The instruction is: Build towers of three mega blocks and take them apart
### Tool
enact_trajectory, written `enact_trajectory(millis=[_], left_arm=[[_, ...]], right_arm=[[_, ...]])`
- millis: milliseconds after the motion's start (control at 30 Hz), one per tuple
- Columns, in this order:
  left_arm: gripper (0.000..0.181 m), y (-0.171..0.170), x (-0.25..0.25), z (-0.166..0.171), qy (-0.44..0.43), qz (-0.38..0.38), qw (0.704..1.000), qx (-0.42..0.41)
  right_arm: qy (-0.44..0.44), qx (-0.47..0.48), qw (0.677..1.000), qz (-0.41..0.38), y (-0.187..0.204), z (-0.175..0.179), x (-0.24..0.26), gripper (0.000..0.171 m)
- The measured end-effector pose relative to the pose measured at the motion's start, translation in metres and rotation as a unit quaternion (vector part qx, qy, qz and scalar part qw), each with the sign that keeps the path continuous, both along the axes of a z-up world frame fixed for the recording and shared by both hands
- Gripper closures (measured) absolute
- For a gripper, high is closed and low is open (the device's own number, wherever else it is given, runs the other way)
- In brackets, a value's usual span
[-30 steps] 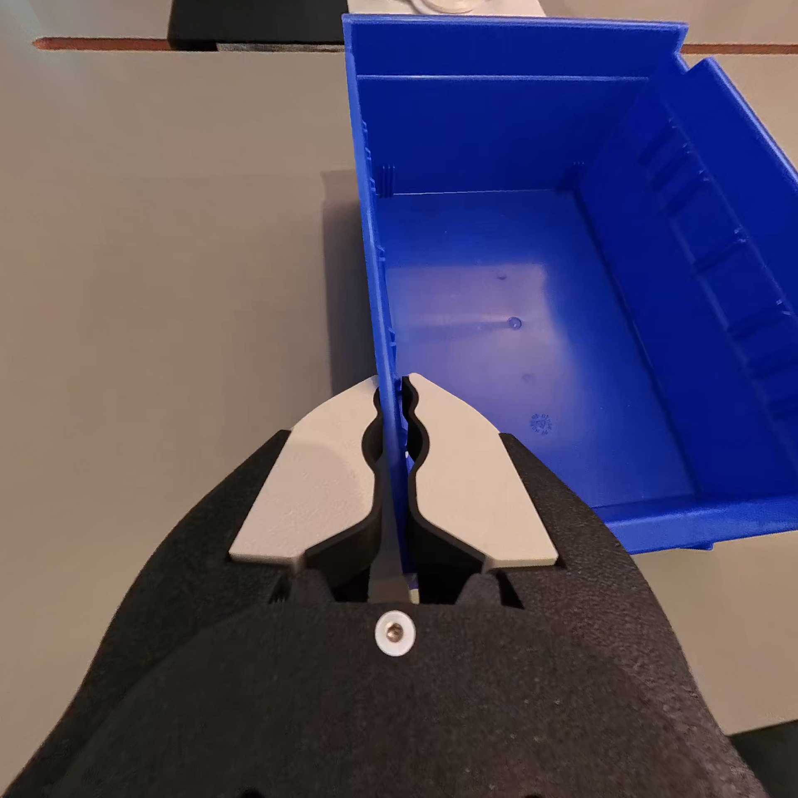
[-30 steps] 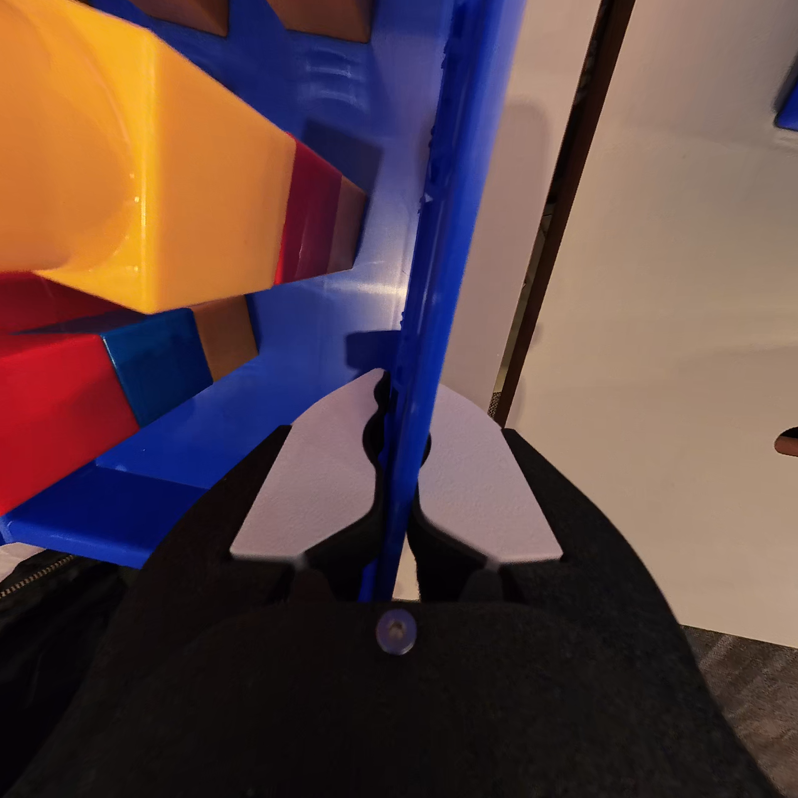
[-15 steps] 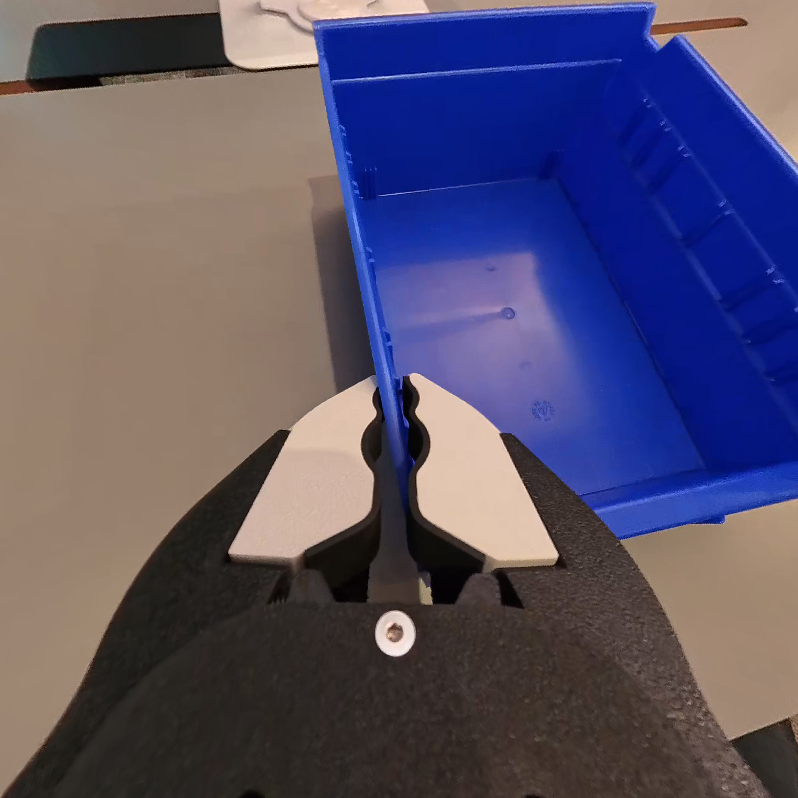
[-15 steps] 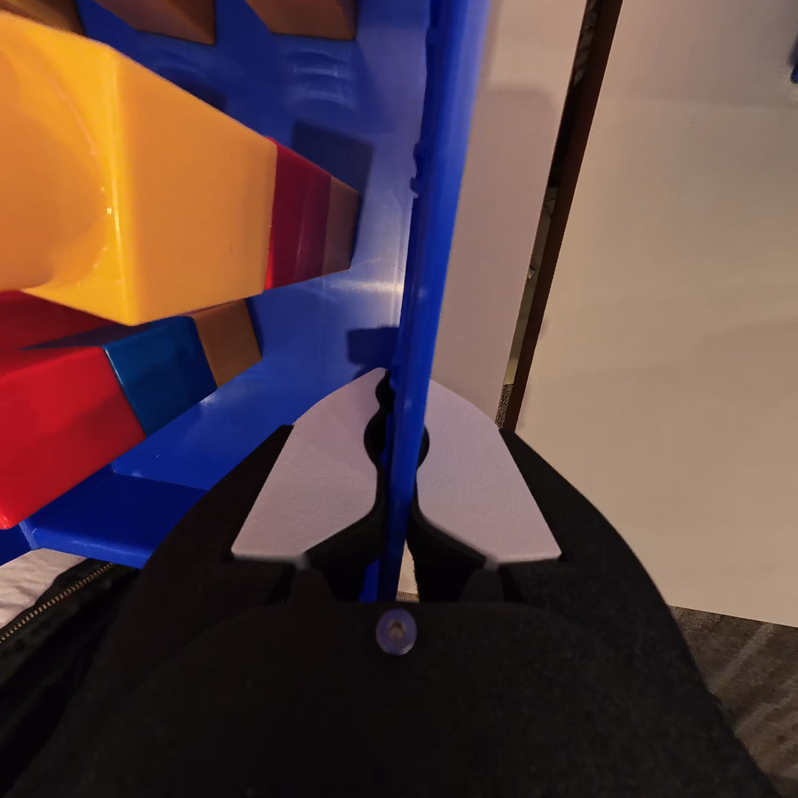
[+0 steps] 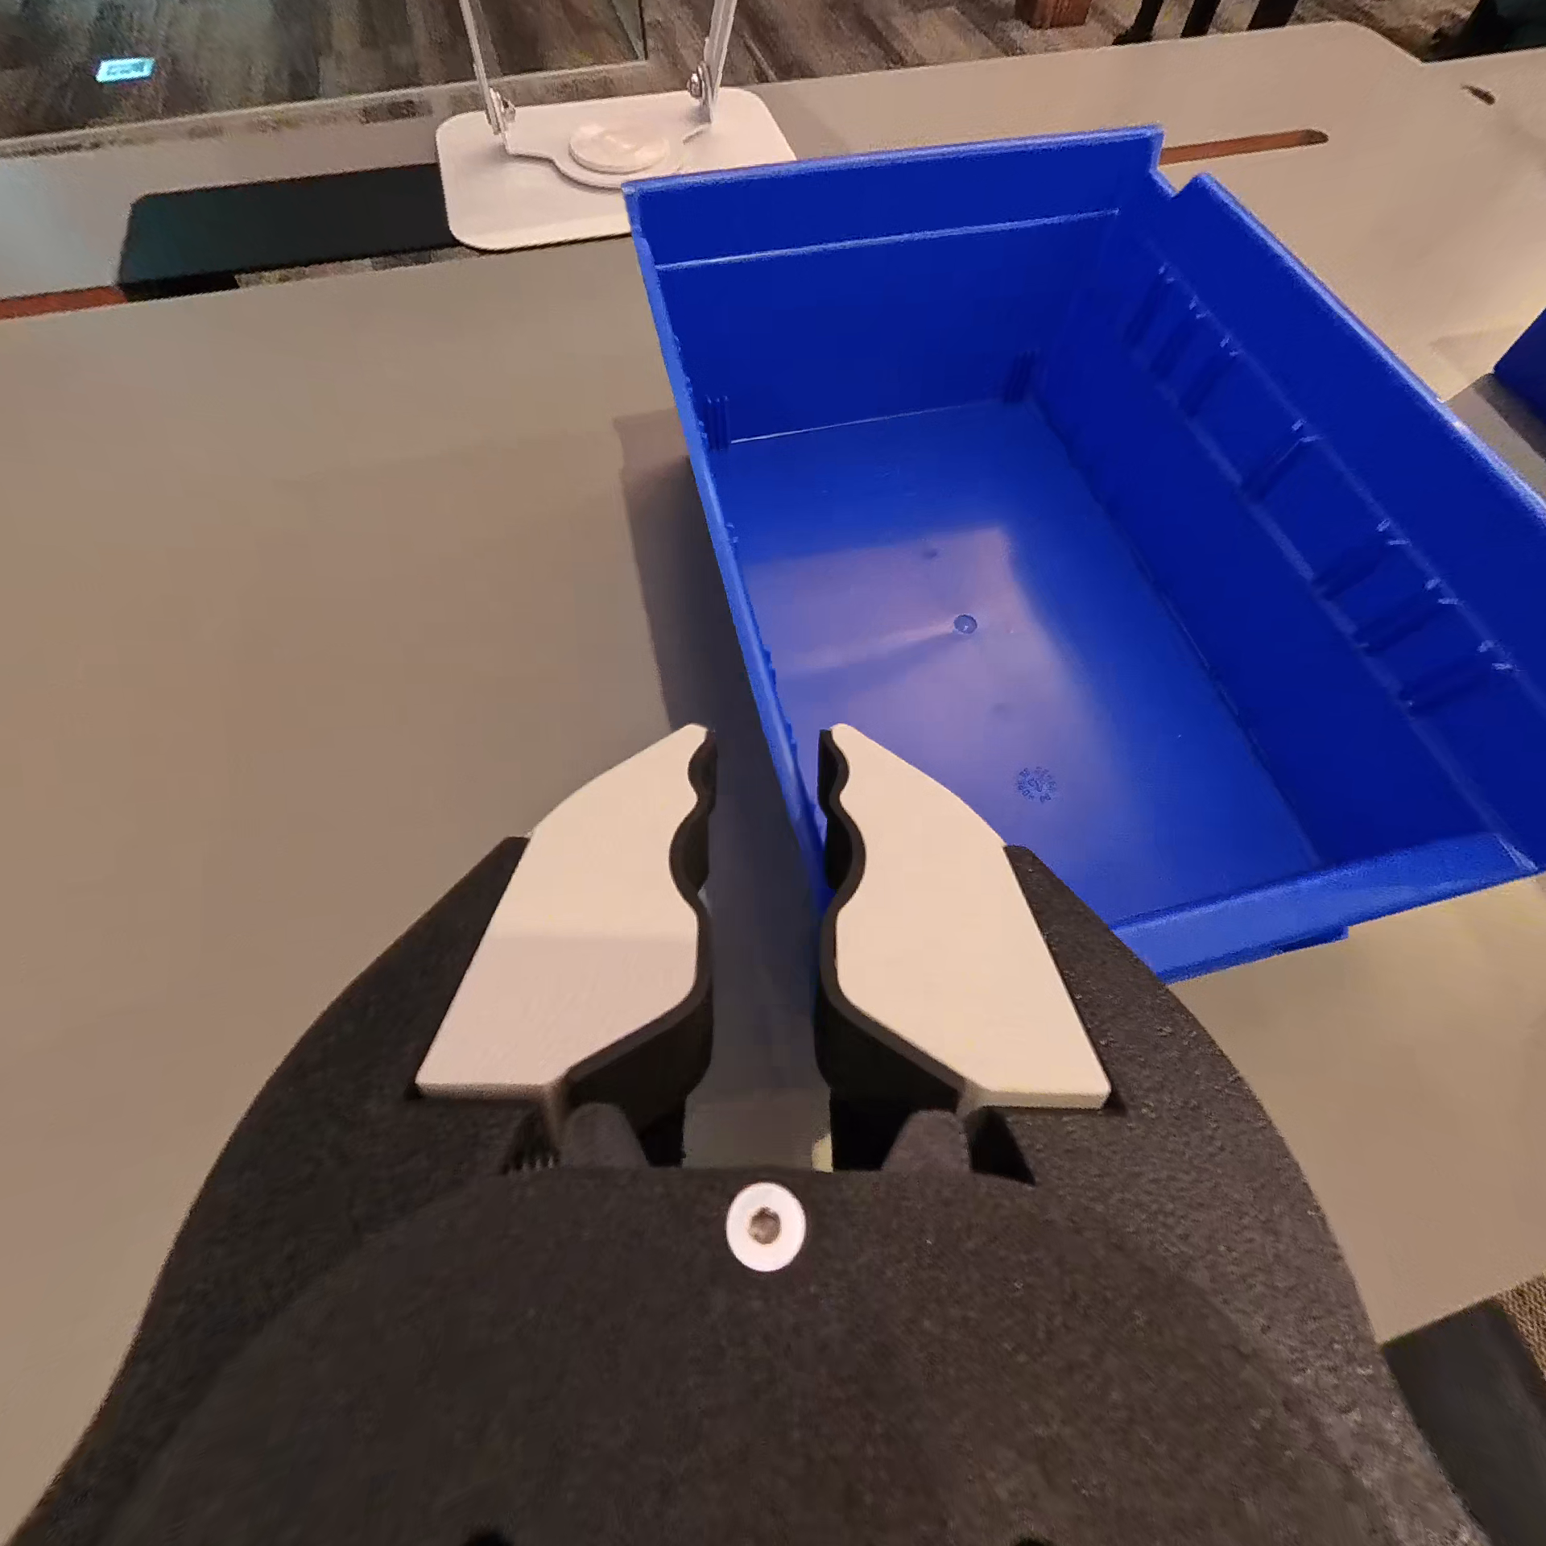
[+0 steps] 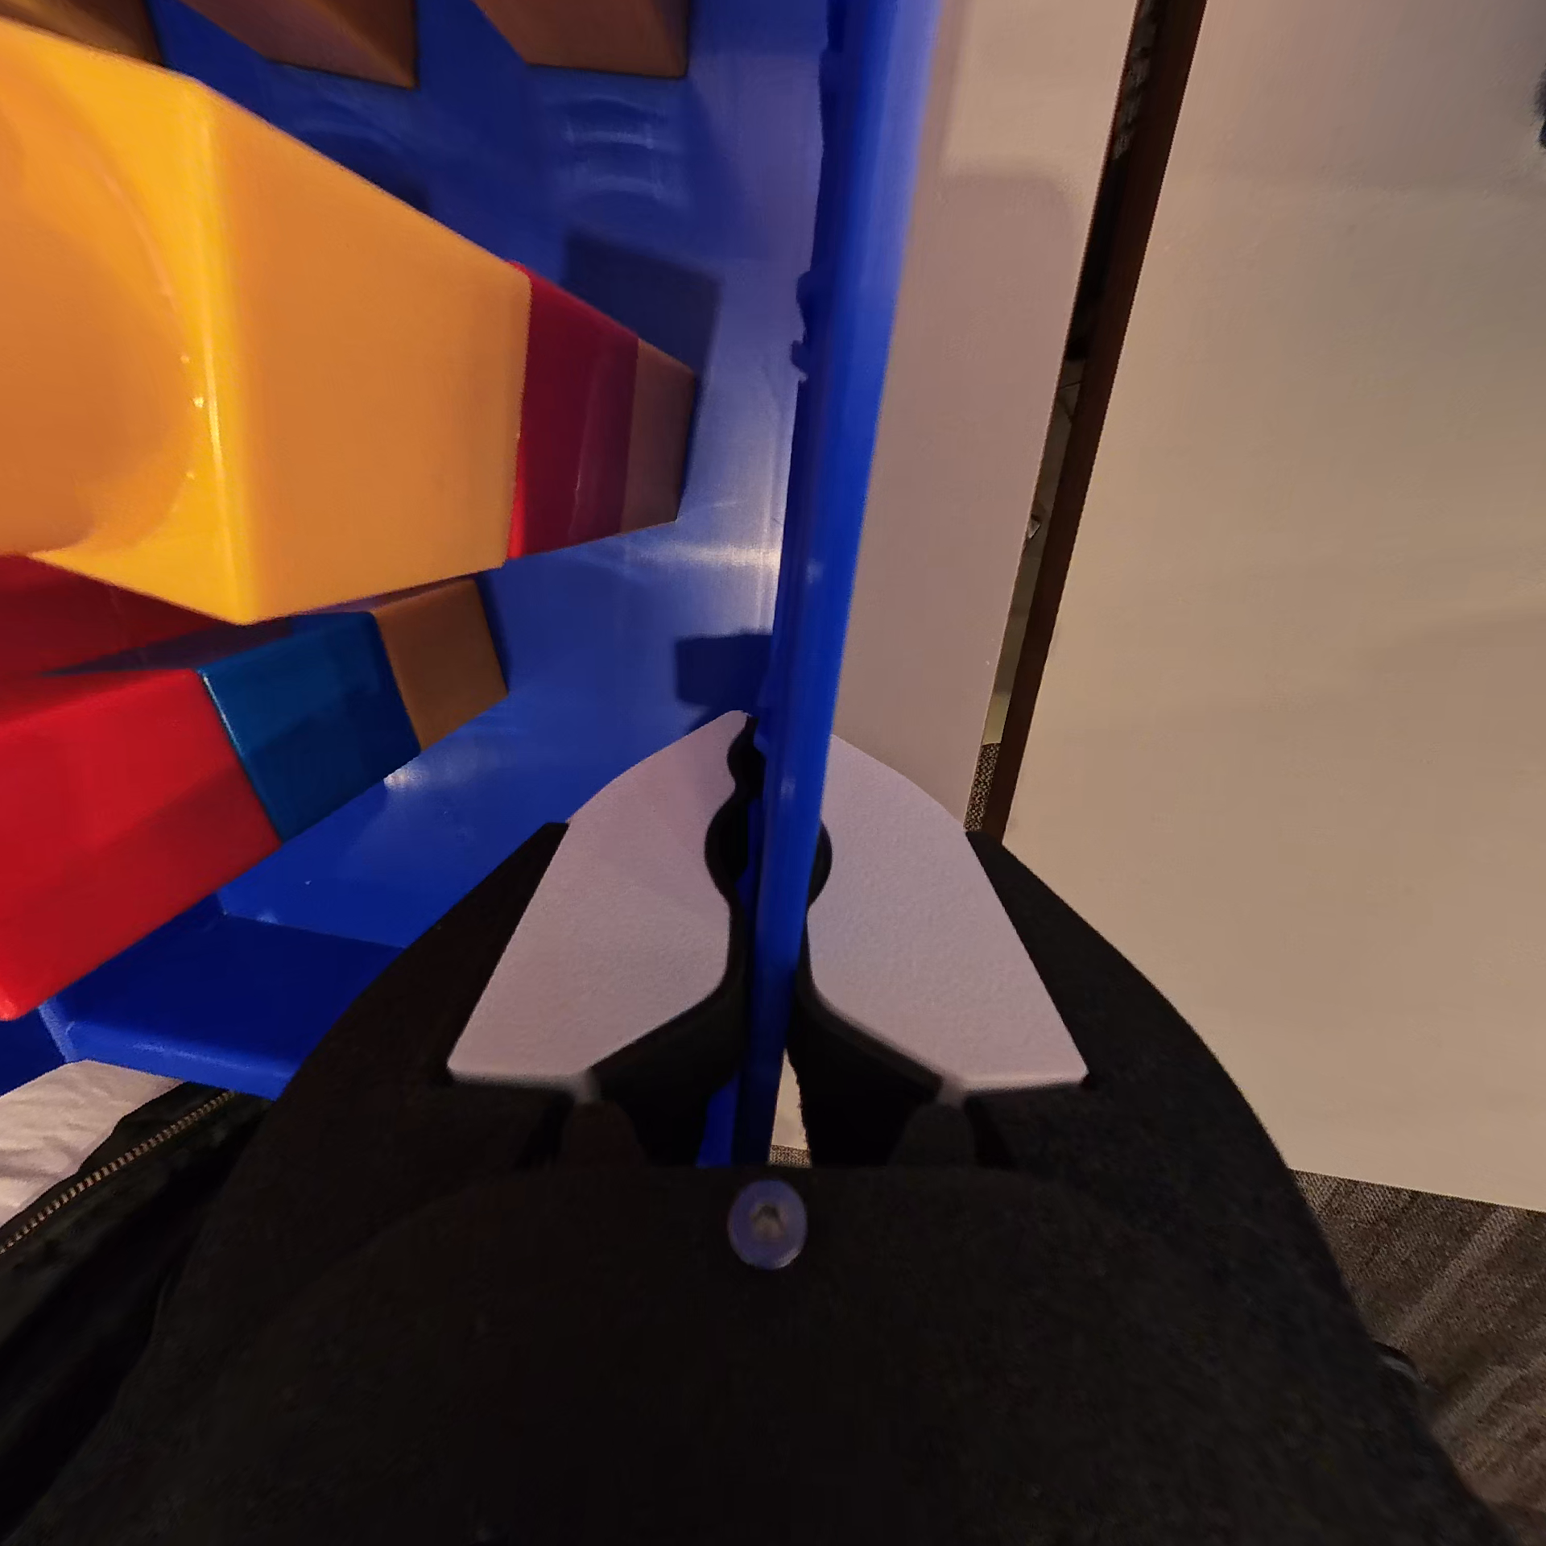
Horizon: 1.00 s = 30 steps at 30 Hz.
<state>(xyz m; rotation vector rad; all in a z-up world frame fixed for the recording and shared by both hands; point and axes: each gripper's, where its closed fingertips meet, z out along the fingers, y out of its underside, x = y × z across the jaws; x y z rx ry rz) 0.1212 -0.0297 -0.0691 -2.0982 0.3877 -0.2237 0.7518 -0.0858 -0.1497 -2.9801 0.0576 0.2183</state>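
In the left wrist view an empty blue bin (image 5: pixel 1213 519) stands on the grey table. My left gripper (image 5: pixel 765 740) is open, its jaws astride the bin's near left wall without gripping it. In the right wrist view my right gripper (image 6: pixel 782 736) is shut on the side wall of a second blue bin (image 6: pixel 824 418). That bin holds several towers of mega blocks. The nearest tower has a yellow block (image 6: pixel 251 360) above red and brown ones. A second tower (image 6: pixel 167 795) shows red, blue and brown blocks. More brown blocks show at the top edge.
A white stand base (image 5: pixel 611 167) and a black pad (image 5: pixel 284 226) lie at the far side of the table (image 5: pixel 293 586). Another blue object's corner (image 5: pixel 1527 360) shows at the right edge. In the right wrist view a dark gap (image 6: pixel 1079 468) splits two table tops; carpet lies below.
My left gripper has opened and let go of the empty bin's wall, and has pulled back and risen a little. My right gripper stays shut on its bin's wall, barely moved.
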Motion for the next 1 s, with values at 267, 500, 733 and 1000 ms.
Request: enact_trajectory(millis=[267,500,733,1000], left_arm=[[0.161,-0.007,-0.014,0.011,-0.009,-0.001,1.000,0.018],[0.163,-0.008,-0.024,0.012,-0.023,0.000,1.000,0.019],[0.163,-0.010,-0.030,0.011,-0.032,-0.004,0.999,0.017],[0.163,-0.010,-0.036,0.012,-0.039,-0.005,0.999,0.019]], right_arm=[[0.004,0.004,1.000,0.003,0.001,0.000,0.001,0.168],[0.006,0.005,1.000,0.003,0.002,0.002,-0.001,0.168],[0.012,0.006,1.000,0.009,0.004,0.002,-0.007,0.168],[0.012,0.006,1.000,0.021,0.011,0.005,-0.018,0.167]])
